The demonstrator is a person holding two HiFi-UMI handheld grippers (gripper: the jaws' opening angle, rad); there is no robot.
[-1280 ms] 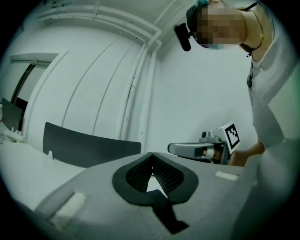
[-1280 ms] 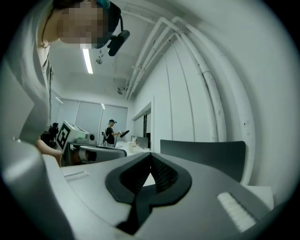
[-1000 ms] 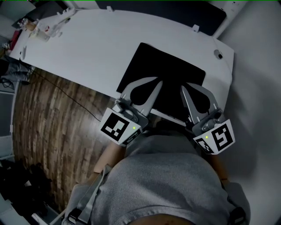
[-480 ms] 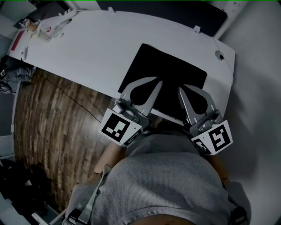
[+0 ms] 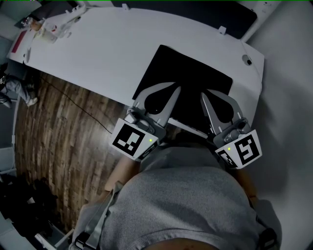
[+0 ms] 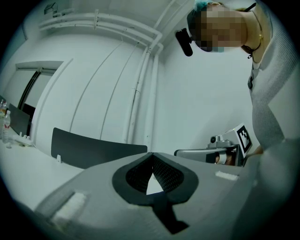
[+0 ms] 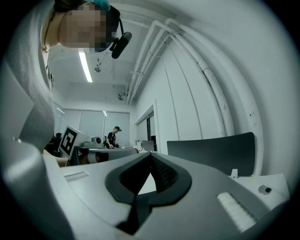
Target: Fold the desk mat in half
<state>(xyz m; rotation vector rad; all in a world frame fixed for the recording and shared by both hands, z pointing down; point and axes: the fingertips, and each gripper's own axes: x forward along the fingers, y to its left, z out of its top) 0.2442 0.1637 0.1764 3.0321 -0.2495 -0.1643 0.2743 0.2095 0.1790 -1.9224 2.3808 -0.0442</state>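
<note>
The black desk mat [image 5: 191, 80] lies flat and unfolded on the white table [image 5: 102, 53], right of the middle. My left gripper [image 5: 178, 89] hovers over the mat's near edge, jaws shut and empty. My right gripper [image 5: 203, 94] is beside it over the same edge, also shut with nothing held. In the left gripper view the left gripper [image 6: 151, 153] has its tips meeting and points level across the table, with the right gripper [image 6: 220, 152] alongside. The right gripper [image 7: 151, 154] shows closed tips too, and the left gripper [image 7: 82, 149] is at its side. Neither gripper view shows the mat.
Small clutter [image 5: 46, 29] sits at the table's far left corner. A small round fitting [image 5: 246, 59] is near the right edge. A dark divider panel [image 5: 205, 12] runs along the far edge. Wood floor [image 5: 54, 127] with a cable lies left. A person [image 7: 114, 136] stands far off.
Almost nothing. The head view drifts slightly, and both grippers stay shut over the mat's near edge in about the same place.
</note>
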